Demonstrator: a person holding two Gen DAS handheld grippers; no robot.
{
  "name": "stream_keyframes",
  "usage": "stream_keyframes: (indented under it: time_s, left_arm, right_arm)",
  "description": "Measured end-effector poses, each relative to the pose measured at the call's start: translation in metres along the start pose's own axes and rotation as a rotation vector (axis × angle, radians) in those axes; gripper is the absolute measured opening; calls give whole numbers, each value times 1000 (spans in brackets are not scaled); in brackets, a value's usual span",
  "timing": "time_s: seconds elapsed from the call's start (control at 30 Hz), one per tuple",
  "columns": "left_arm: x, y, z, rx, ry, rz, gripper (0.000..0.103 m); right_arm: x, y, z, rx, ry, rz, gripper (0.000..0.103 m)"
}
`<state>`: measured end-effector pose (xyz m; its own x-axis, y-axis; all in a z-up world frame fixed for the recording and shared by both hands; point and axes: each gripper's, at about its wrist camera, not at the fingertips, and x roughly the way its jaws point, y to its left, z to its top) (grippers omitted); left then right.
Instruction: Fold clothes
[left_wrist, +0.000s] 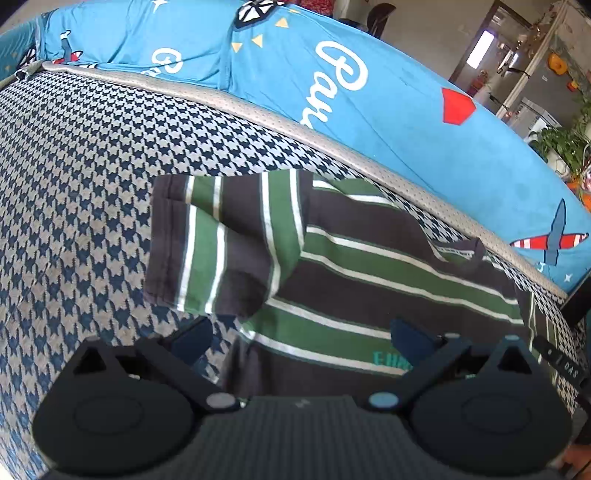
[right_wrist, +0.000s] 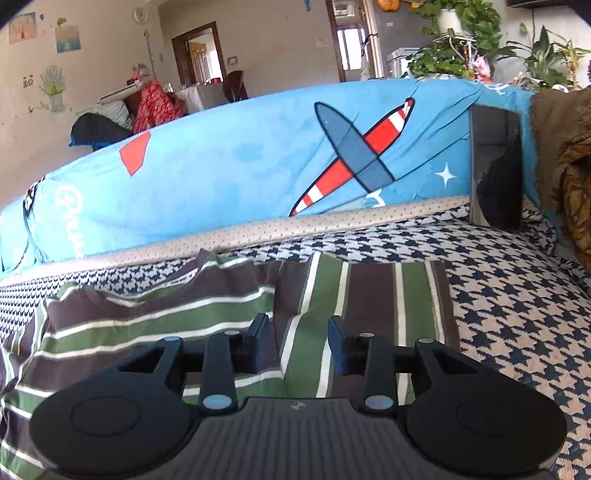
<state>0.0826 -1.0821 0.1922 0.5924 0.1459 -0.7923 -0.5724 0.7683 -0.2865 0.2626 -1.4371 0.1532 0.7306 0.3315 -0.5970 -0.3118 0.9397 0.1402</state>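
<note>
A sofa seat (left_wrist: 74, 184) with a navy-and-beige houndstooth cover fills both wrist views. Behind it stands a backrest under a bright blue throw (right_wrist: 229, 166) printed with red-and-white aeroplanes and white script. A striped shirt (left_wrist: 388, 273), in bands of brown, green and white, lies spread on the seat close to the backrest. One sleeve (left_wrist: 221, 243) is folded in across the shirt's body, and so is the other sleeve (right_wrist: 376, 295). The left gripper (left_wrist: 299, 339) hovers over the shirt's lower edge, its jaws wide apart and empty. The right gripper (right_wrist: 298, 341) sits low over its folded sleeve, jaws partly apart, with cloth below the gap but not pinched.
</note>
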Motion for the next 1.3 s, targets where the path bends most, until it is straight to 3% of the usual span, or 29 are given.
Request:
stream_keyframes:
  time_s: [0.1, 0.27, 0.4, 0.5, 0.63, 0.87, 1.07, 1.17, 1.23, 1.3]
  left_arm:
    - [1, 19, 15, -46, -21, 27, 103]
    - [4, 51, 38, -116, -51, 68, 103]
    - [16, 70, 49, -162, -24, 55, 103]
    - [27, 75, 52, -166, -12, 87, 103]
    - [43, 81, 55, -176, 4, 104, 103]
    - [61, 92, 59, -213, 14, 44, 103]
    - [74, 91, 57, -122, 22, 37, 103]
    - [75, 85, 57, -64, 15, 29, 87]
    - [77, 79, 58, -38, 17, 45, 66]
    - [78, 78, 58, -28, 27, 47, 55]
  right_arm:
    - [15, 3, -8, -27, 81, -32, 37]
    - [9, 9, -9, -49, 52, -69, 37]
    - [-1, 15, -4, -23, 19, -65, 38]
    - [-12, 22, -1, 24, 9, -35, 39]
    - [-30, 35, 1, 106, 4, 38, 53]
    - [-47, 52, -15, 323, 34, 171, 63]
    - [-37, 70, -19, 273, 81, 214, 63]
    - [-34, 87, -21, 185, 100, 252, 63]
    - [-34, 97, -24, 144, 108, 268, 63]
    - [-33, 103, -26, 124, 116, 281, 63]
